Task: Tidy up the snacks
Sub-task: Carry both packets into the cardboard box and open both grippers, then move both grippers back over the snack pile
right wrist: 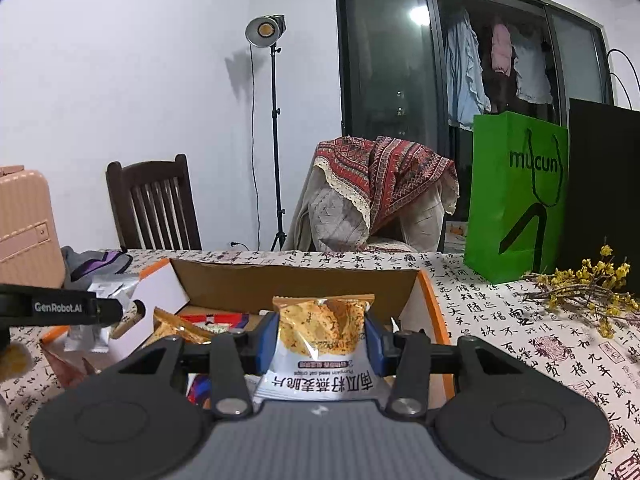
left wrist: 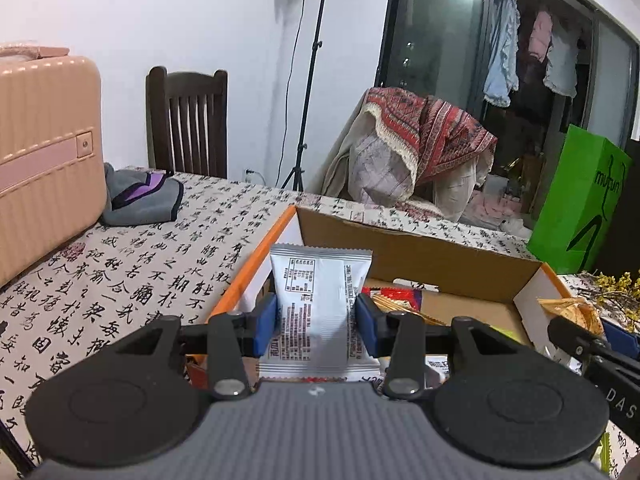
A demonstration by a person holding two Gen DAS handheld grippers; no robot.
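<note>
Two snack packets, one per gripper, both hovering over the open cardboard box [left wrist: 400,248].

The left gripper [left wrist: 316,322] is clamping a white packet [left wrist: 316,304] between its blue pads [left wrist: 266,320], printed back side facing the camera, packet standing upright with its crimped top edge above the box's near-left corner. The pads are pressing into the packet's sides, pinching it at the waist.

The right gripper [right wrist: 320,340] is holding an oat crisp packet [right wrist: 322,328] the same way: blue pads [right wrist: 374,342] squeezing both sides, the label reading upside down, golden crisps pictured on the upper part. It is sitting over the middle of the box.

Inside the box, other snacks are lying flat: a red wrapper [left wrist: 400,294] near the far wall and an orange-gold packet [right wrist: 180,328] towards the left. In the right wrist view, the left gripper's finger is showing at the left edge with the white packet in it.

The box, orange-edged, is resting on a table with a calligraphy-print tablecloth [left wrist: 140,272]. A pink suitcase [left wrist: 44,160] is standing at the table's left end, a grey and purple cloth [left wrist: 144,196] just beside it. A green paper bag [right wrist: 516,196] and a yellow-flowered branch [right wrist: 588,292] are sitting at the right.
</note>
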